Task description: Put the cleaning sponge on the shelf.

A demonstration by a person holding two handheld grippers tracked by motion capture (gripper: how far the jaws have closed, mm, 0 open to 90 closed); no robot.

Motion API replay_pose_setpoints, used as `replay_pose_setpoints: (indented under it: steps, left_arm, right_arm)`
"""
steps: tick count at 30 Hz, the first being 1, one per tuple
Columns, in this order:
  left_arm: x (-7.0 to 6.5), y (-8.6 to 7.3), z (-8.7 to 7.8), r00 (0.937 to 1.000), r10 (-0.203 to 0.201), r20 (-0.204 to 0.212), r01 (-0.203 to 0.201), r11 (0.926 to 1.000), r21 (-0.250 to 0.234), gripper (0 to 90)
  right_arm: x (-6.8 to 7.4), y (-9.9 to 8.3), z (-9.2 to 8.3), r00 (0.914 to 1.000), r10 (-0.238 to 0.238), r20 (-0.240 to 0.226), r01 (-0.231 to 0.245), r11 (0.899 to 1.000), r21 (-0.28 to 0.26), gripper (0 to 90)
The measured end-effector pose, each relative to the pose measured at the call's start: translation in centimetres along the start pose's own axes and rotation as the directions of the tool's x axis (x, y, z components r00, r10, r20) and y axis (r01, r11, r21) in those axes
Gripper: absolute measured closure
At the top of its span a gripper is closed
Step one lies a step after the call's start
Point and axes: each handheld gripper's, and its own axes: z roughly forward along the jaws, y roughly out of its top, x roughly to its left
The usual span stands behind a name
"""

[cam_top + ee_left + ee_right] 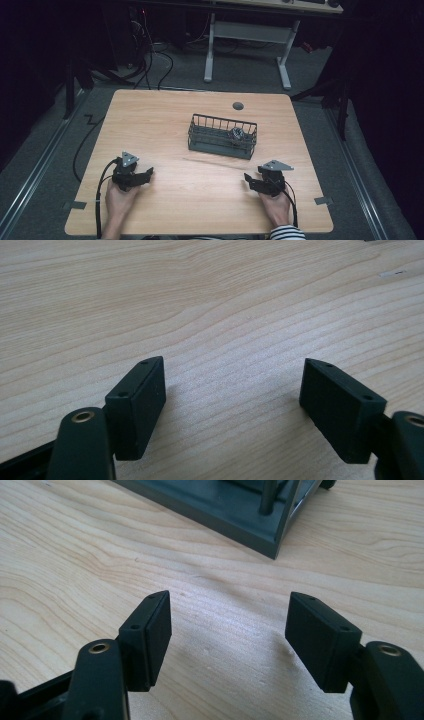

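A dark grey wire basket stands a little right of the table's middle, with a small shiny metal object inside near its right end. At the near left, my left gripper rests low over the wood, held by a hand. Its jaws stand open over bare wood in the left gripper view. My right gripper sits at the near right, just in front of the basket. It is open too, with nothing between its jaws, and a corner of the basket lies ahead of it.
The light wooden table has a round cable hole near its far edge and tape marks at both near corners. Behind it stand a white-legged desk and loose cables on the floor.
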Motion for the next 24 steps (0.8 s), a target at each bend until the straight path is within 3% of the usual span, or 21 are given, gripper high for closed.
replay_pose_setpoints:
  steps: [11,16,24]
  left_arm:
    - [0.0,0.0,0.0,1.0,0.0,-0.001,0.0,1.0,0.0,27.1]
    - [-0.01,-0.01,0.0,1.0,0.0,-0.001,0.0,1.0,0.0,27.0]
    - [-0.02,-0.01,0.0,1.0,0.001,0.0,-0.001,1.0,0.0,26.9]
  right_arm:
    - [0.2,-0.18,0.44,0.9999,-0.01,0.004,0.01,1.0,0.021,34.0]
    - [0.61,-0.14,0.57,0.9984,-0.053,0.02,0.052,0.998,0.033,31.3]
    - [0.87,-0.14,0.62,0.9972,-0.067,0.031,0.066,0.997,0.04,30.4]
